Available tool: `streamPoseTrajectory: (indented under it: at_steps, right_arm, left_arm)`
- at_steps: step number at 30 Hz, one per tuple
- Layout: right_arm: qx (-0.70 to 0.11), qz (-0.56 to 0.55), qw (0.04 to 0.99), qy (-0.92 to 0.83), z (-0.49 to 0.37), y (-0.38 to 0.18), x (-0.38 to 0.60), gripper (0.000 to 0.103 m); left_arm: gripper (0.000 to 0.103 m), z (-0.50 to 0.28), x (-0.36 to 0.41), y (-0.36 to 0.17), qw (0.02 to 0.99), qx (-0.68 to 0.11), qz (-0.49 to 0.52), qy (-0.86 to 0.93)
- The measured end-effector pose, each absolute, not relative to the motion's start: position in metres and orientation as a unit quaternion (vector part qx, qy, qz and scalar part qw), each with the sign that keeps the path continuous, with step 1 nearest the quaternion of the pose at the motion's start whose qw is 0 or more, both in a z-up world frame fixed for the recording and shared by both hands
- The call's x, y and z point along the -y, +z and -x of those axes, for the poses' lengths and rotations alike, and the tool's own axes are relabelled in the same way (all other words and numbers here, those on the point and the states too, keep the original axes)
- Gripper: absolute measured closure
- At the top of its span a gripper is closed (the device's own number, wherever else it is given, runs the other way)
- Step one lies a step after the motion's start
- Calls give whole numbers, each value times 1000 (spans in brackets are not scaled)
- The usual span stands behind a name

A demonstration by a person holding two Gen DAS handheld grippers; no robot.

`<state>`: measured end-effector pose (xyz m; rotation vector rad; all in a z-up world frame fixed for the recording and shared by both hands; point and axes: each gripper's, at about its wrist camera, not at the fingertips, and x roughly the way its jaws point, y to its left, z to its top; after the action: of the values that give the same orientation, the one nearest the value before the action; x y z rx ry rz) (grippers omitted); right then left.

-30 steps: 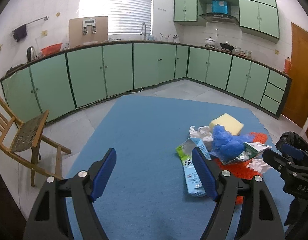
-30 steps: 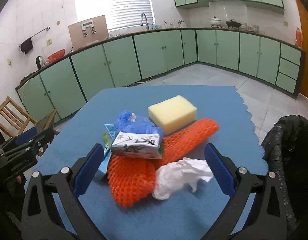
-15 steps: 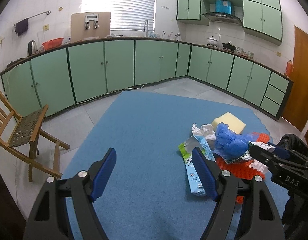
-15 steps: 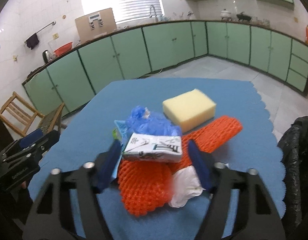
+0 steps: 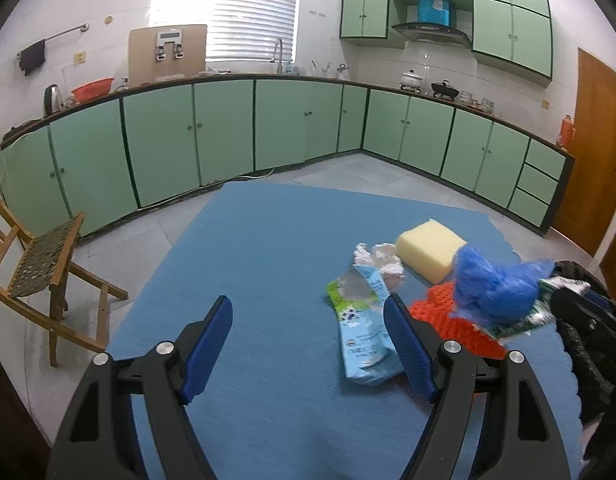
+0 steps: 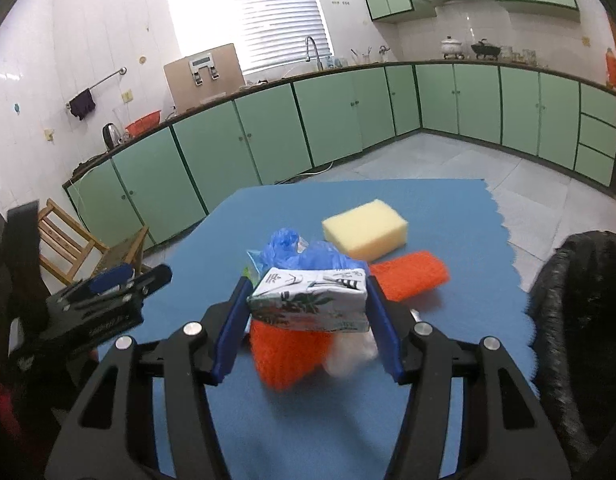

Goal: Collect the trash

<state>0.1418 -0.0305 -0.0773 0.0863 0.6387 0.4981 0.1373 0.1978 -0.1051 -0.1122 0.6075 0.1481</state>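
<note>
We have the white carton (image 6: 308, 298) squeezed between the two blue pads of our right gripper (image 6: 306, 322). Its jaws have just been closing, and now they stand about half open with the carton tight between them. The carton looks lifted a little off the blue mat (image 6: 447, 208). A blue plastic bag (image 6: 300, 250) sits on its far side and may be coming along with it, but we cannot tell if the bag is caught. To do this step well, we think we should keep squeezing, lift slowly, and swing to the right over the black trash bag (image 6: 579, 320) before letting go. We should watch that the orange net (image 6: 411, 274) and the white tissue (image 6: 351, 350) under the carton do not get dragged off the mat. Our right gripper points forward and tips down toward the pile. Our left gripper (image 5: 308, 344) is wide open and holds nothing. It hangs over the mat, tipped down too, just beside the flat blue milk pack (image 5: 363, 340). The yellow sponge (image 5: 429, 248) lies farther back.
</note>
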Motion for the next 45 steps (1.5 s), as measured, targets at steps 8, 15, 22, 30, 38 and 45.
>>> streamPoseTrajectory:
  at_steps: [8, 15, 22, 30, 38, 45]
  right_arm:
    - [-350, -31, 912, 214, -109, -101, 66, 45]
    - [-349, -39, 912, 213, -101, -101, 75, 24]
    - [-361, -44, 908, 210, -122, -113, 70, 24]
    - [-385, -35, 895, 221, -146, -134, 54, 38]
    - [-372, -37, 899, 228, -145, -128, 61, 63]
    - [-352, -57, 904, 234, -145, -110, 77, 90]
  left_arm:
    - [26, -134, -166, -112, 949, -309, 44, 44]
    - [26, -132, -149, -123, 944, -325, 34, 32]
    - [26, -132, -148, -130, 942, -333, 26, 34]
    - [26, -136, -153, -141, 938, -342, 26, 39]
    - [26, -144, -151, -148, 935, -353, 32, 33]
    - [26, -152, -137, -150, 935, -354, 28, 19]
